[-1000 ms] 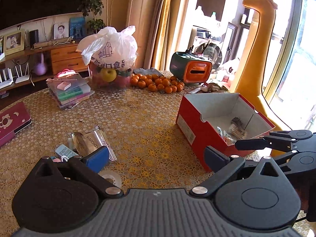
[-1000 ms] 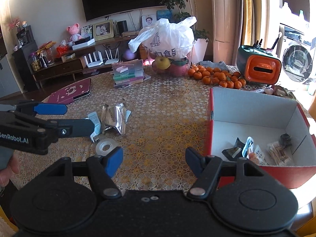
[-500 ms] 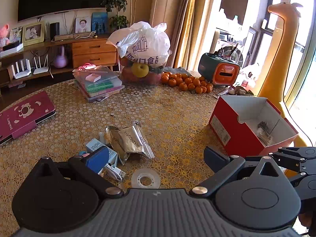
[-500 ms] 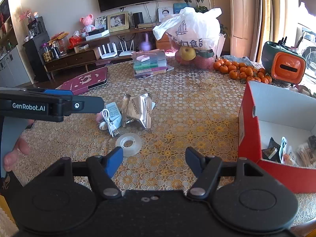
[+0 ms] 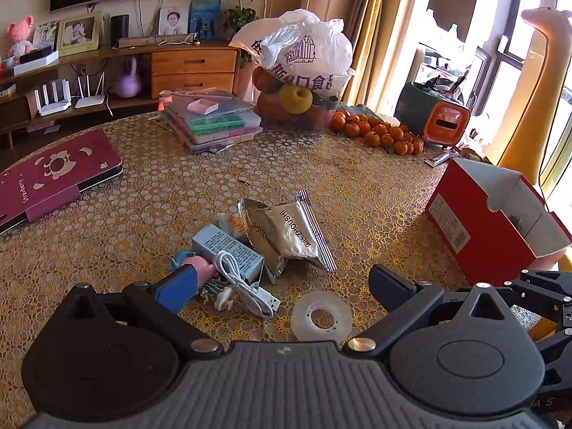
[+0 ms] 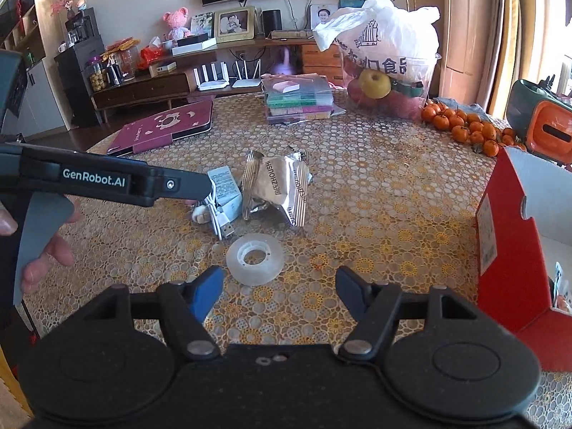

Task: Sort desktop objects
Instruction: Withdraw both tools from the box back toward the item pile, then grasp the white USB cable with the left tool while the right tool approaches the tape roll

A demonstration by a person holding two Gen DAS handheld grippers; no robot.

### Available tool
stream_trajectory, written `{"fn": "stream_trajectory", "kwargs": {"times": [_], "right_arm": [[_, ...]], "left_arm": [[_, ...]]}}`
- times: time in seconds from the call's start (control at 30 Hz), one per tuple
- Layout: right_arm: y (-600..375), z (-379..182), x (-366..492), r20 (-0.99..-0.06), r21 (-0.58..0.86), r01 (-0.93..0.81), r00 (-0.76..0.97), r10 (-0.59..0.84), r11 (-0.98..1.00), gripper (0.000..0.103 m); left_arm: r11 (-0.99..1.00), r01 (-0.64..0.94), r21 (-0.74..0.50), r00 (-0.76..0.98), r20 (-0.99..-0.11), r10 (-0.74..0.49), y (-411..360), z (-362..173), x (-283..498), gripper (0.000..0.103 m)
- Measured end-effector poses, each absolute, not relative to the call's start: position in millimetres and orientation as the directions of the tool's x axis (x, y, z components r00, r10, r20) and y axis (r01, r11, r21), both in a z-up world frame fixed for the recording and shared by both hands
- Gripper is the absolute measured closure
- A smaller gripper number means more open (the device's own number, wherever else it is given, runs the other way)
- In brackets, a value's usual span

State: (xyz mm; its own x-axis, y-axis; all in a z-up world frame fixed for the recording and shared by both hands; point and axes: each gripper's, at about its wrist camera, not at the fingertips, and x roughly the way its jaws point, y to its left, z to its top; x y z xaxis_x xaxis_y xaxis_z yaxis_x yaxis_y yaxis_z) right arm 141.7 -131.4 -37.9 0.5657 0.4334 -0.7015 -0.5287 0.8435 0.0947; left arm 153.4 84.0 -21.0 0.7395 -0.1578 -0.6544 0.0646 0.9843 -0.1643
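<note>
left gripper (image 5: 282, 287) spread wide over white cable (image 5: 246, 287) and tape roll (image 5: 320, 316), right gripper (image 6: 279, 284) apart too, just behind the tape, red box (image 6: 500, 236) to the right on the worktop (image 6: 375, 193)

"GenRobot.AI" stands on the left gripper (image 6: 200, 187), "ZHOUSHI" on the foil packet (image 5: 286, 236), "Strawberry" on the maroon case (image 5: 53, 178).
</note>
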Motion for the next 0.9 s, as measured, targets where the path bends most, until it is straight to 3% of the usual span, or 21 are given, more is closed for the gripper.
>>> {"fn": "stream_trajectory", "kwargs": {"times": [0.73,0.9], "right_arm": [[-88,-86,174,-0.756,0.082,-0.581,0.493,0.430,0.810,0.033],[-80,-94,179,-0.765,0.074,-0.594,0.482,0.427,0.801,0.033]], "left_arm": [[0.986,0.036,-0.163,0.745,-0.653,-0.135,106,-60,187,0.002],[0.985,0.046,-0.169,0.751,-0.644,-0.146,109,-63,189,0.014]]}}
